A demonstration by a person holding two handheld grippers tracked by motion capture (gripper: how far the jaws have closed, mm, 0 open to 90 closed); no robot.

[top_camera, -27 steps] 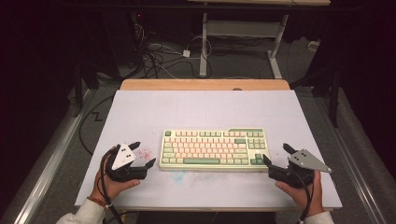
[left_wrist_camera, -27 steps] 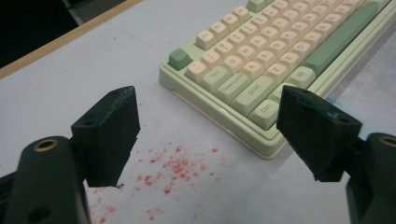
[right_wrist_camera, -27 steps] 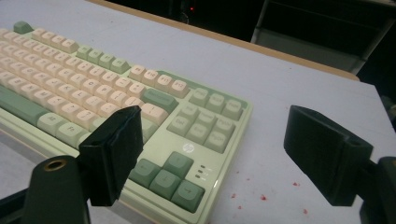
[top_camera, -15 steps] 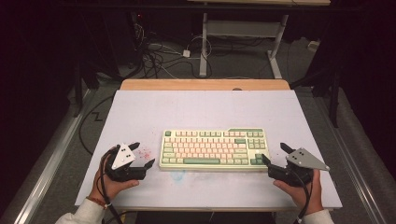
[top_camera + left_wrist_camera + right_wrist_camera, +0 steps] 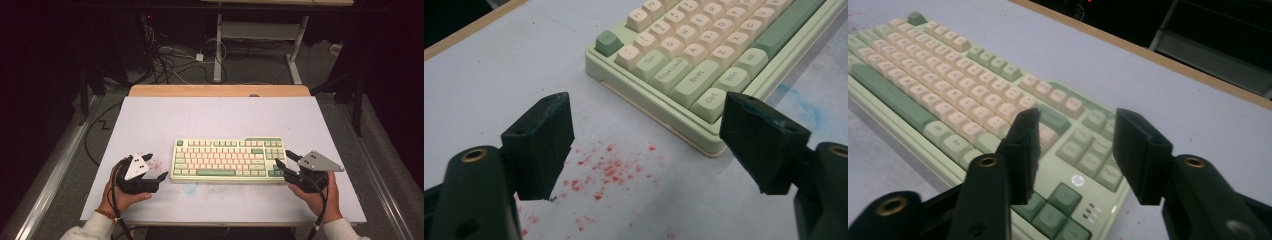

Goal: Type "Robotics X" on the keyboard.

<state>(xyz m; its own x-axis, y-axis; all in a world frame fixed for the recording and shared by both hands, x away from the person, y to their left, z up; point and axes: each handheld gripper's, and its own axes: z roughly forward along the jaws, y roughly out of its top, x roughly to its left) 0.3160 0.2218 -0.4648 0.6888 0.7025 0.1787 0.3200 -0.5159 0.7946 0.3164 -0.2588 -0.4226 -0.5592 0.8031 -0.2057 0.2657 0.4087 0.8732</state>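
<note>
A pale green keyboard (image 5: 227, 160) with cream and green keys lies flat on the white mat (image 5: 210, 120), near its front edge. My left gripper (image 5: 156, 166) rests on the mat just left of the keyboard, held by a hand. In the left gripper view its jaws stand wide apart (image 5: 651, 137) over bare mat, and the keyboard's (image 5: 694, 55) front left corner lies by the right-hand jaw. My right gripper (image 5: 283, 158) sits at the keyboard's right end. Its jaws are open (image 5: 1080, 150) above the keyboard's (image 5: 948, 75) right-hand keys, gripping nothing.
Red specks (image 5: 609, 170) dot the mat between the left jaws, and a faint blue smudge (image 5: 190, 187) marks it in front of the keyboard. A wooden strip (image 5: 220, 90) edges the far side. Cables (image 5: 170, 60) and a desk frame (image 5: 217, 45) stand on the floor beyond.
The right gripper has edged slightly toward the keyboard's right end. The left gripper and the keyboard have stayed where they were.
</note>
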